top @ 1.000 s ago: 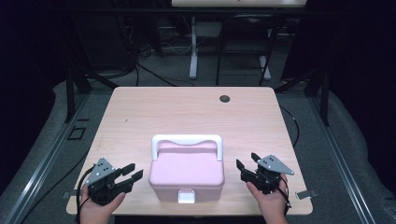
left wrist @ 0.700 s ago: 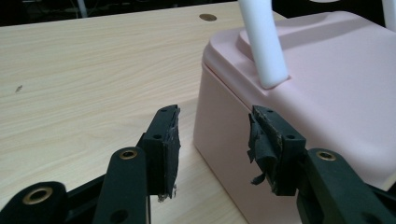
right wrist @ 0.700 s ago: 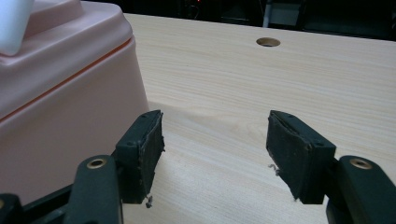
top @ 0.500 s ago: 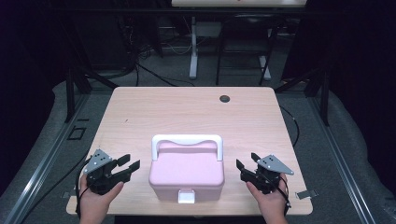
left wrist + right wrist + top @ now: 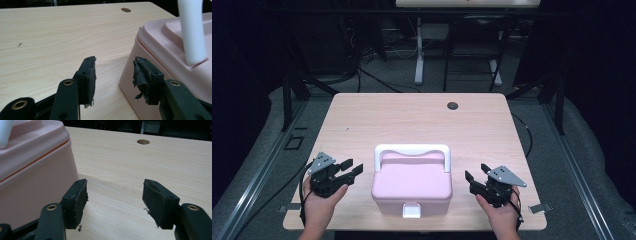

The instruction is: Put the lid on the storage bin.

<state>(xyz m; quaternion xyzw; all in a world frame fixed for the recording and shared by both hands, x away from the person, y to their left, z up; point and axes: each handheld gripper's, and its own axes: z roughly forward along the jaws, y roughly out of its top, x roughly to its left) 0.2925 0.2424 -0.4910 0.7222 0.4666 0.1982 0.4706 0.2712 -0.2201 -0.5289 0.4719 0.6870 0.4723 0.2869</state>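
Observation:
A pink lidded box (image 5: 412,187) with a white handle (image 5: 412,150) and a white front latch (image 5: 411,210) sits near the table's front edge, lid down. My left gripper (image 5: 349,167) is held just left of the box, open, nothing between its fingers. In the left gripper view the box (image 5: 175,57) fills the right side, close to the gripper (image 5: 115,75). My right gripper (image 5: 474,177) is held to the right of the box, open and empty. The right gripper view has the box wall (image 5: 32,175) at its left beside the gripper (image 5: 115,200).
The light wooden table (image 5: 412,120) has a round cable hole (image 5: 453,105) near its far edge. Dark floor with cables, metal rails and desk legs surrounds the table. Bare tabletop stretches behind the box.
The left hand and gripper have shifted slightly, first left, then back up toward the box. The right gripper and the box have stayed put.

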